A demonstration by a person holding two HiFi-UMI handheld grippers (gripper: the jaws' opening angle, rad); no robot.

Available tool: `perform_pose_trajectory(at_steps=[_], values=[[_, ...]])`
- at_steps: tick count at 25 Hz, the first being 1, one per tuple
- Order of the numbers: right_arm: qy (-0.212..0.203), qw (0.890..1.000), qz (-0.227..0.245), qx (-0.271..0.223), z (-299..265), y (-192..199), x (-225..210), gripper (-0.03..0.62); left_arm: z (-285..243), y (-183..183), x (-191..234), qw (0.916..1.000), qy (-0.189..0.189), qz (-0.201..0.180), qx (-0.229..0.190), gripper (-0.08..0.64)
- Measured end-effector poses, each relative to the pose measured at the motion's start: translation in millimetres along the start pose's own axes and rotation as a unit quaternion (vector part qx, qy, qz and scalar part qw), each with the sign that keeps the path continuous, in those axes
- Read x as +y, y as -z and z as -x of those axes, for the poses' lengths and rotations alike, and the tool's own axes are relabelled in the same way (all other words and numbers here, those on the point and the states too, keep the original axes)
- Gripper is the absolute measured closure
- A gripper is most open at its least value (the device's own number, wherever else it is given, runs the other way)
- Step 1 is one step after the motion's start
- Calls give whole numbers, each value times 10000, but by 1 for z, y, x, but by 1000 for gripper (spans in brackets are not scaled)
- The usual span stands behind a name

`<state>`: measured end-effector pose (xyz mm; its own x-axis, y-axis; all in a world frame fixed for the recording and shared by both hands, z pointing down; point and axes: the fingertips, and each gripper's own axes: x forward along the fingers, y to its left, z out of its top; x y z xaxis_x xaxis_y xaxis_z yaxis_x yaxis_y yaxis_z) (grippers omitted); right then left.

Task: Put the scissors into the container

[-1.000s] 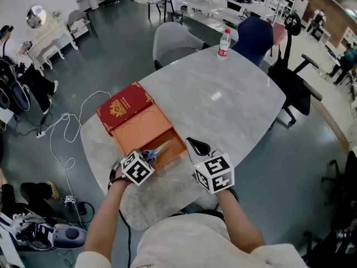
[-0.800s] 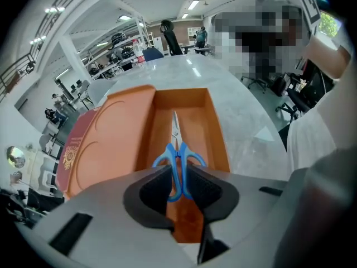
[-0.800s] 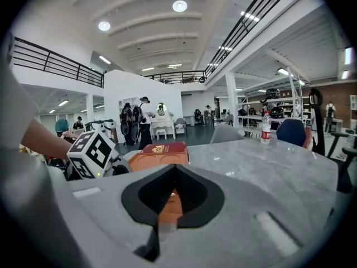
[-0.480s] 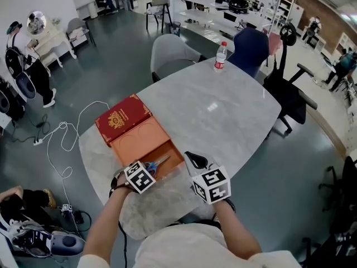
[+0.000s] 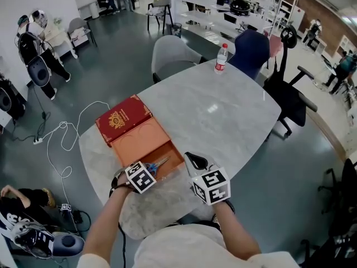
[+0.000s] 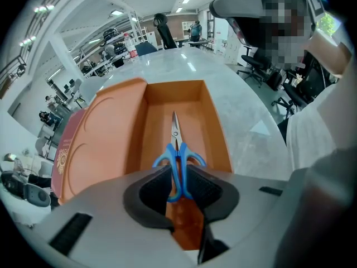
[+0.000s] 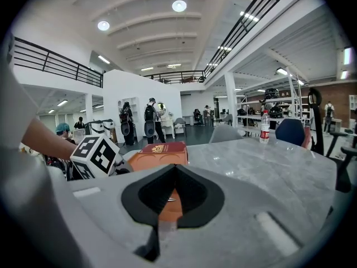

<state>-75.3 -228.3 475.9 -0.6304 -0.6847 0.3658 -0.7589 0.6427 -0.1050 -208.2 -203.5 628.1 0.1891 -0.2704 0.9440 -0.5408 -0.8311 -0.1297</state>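
Observation:
Blue-handled scissors (image 6: 178, 166) point away from me, blades low over the floor of the open orange box (image 6: 111, 144). My left gripper (image 6: 178, 177) is shut on their handles at the box's near end. In the head view the scissors (image 5: 158, 164) lie along the deep right compartment of the box (image 5: 139, 141), just ahead of the left gripper (image 5: 149, 170). The box's red lid (image 5: 124, 118) is folded back on the far side. My right gripper (image 5: 193, 159) hovers to the right of the box, shut with nothing in it, and faces the box (image 7: 159, 156).
The box sits near the front left edge of a grey marble table (image 5: 223, 110). A water bottle (image 5: 221, 57) stands at the far edge. Chairs (image 5: 173, 49) ring the far side. A white cable (image 5: 61, 138) lies on the floor at left.
The scissors have come down from a raised tilt to lie lower in the box, still in the left gripper. The right gripper has barely moved.

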Motion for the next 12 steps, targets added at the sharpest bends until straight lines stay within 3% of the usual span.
perform_pose_trajectory(at_steps=[6, 12], values=[[-10, 10000, 4, 2, 1, 0, 1, 588, 0, 0, -1, 10000, 30, 65, -18, 474], [-54, 10000, 23, -1, 4, -1, 4, 588, 9, -3, 7, 9996, -175, 145, -187, 457]])
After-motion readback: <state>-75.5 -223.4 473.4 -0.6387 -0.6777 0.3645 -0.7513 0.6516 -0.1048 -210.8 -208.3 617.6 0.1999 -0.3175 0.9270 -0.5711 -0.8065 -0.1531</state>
